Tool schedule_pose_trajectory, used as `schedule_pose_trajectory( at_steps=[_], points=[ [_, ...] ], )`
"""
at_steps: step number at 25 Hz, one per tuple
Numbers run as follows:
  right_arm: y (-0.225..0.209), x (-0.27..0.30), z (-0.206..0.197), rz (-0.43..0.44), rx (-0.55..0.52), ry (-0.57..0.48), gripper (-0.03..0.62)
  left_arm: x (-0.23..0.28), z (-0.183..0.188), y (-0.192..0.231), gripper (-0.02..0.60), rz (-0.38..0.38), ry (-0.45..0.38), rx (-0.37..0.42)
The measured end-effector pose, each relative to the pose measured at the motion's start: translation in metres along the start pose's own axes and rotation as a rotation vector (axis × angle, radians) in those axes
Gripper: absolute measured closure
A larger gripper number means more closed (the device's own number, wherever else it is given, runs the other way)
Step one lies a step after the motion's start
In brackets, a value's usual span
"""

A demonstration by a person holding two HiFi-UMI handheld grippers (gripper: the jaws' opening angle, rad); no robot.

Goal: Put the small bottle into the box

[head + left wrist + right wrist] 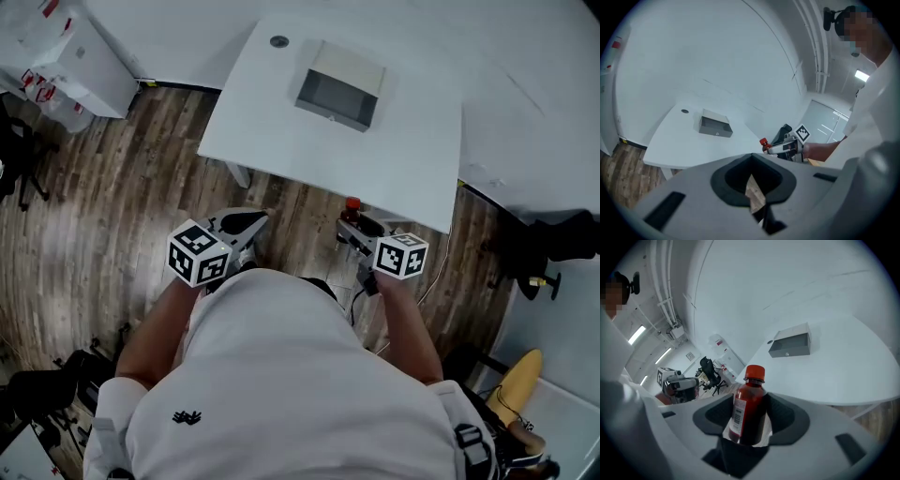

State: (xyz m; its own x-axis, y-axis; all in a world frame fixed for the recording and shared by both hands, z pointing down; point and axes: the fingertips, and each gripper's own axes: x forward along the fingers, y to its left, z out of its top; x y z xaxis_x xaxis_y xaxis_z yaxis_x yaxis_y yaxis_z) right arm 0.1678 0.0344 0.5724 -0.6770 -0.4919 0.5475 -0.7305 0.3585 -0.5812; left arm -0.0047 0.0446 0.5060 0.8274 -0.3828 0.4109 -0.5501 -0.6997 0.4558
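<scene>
A small bottle point(352, 208) of red liquid with a red cap stands upright between the jaws of my right gripper point(357, 231), which is shut on it below the near edge of the white table point(281, 141). In the right gripper view the bottle point(749, 406) fills the middle, and the pads grip its body. The grey open box point(339, 86) lies at the far side of the table, well ahead of both grippers; the box point(790, 345) is also in the right gripper view. My left gripper point(246, 228) is held over the wood floor, shut with nothing in it.
A small dark round disc point(279, 41) sits on the table to the left of the box. A white cabinet point(84, 56) stands at the far left. A black chair point(553, 244) and a yellow object point(516, 380) are at the right. The floor is wood planks.
</scene>
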Motion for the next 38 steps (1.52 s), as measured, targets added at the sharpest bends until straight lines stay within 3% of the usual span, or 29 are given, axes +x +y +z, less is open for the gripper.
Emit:
schedule_pose_trajectory(
  at_steps=[9,16,21,28,38],
  points=[
    [-0.025,0.075,0.103,-0.095,-0.027,-0.004,0.365,-0.025,0.027,0.075,0.575,0.013,0.026,0.029],
    [-0.066,0.128,0.181,-0.127,-0.122,0.073,0.365,-0.012,0.07,0.111,0.575,0.111,-0.039,0.005],
    [-0.091,0.166,0.216,-0.104,-0.163,0.149,0.365,-0.001,0.093,0.125,0.575,0.181,-0.067,-0.006],
    [-0.133,0.221,0.242,-0.098,-0.174,0.24,0.365,0.017,0.106,0.142,0.575,0.266,-0.061,-0.037],
    [-0.162,0.279,0.229,-0.134,-0.179,0.352,0.365,0.005,0.096,0.158,0.575,0.368,-0.046,-0.107]
  ],
)
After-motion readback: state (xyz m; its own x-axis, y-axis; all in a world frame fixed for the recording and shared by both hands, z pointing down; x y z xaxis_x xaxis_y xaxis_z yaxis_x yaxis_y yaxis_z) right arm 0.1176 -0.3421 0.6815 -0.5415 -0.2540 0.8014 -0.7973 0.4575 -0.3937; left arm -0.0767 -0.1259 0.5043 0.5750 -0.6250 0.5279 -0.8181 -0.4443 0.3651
